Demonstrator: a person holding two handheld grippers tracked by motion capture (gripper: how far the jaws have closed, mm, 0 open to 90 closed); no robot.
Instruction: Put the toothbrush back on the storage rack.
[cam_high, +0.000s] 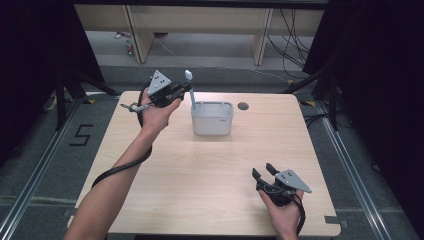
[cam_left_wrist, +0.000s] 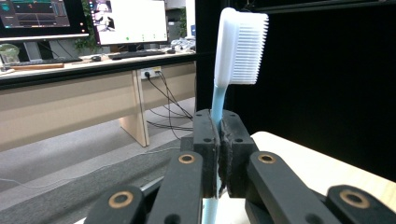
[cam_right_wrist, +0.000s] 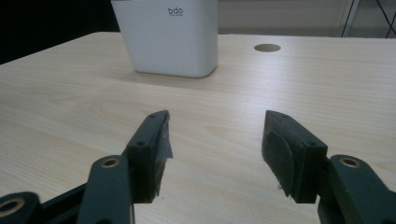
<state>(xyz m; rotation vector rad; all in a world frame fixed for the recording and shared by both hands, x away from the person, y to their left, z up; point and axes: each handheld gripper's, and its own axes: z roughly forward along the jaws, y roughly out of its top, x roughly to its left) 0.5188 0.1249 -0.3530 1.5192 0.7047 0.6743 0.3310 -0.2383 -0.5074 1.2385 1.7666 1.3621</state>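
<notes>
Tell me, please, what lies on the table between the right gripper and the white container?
Nothing lies there. In the right gripper view, the stretch from the open right gripper to the white container is bare wooden table; the high view agrees.

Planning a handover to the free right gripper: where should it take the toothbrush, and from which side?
Probably the bare blue handle between the bristle head and the left gripper. The toothbrush stands upright, clamped low on its handle, lower end near the white bin. The right gripper is open, so come in level from the side, jaws across the thin handle.
</notes>
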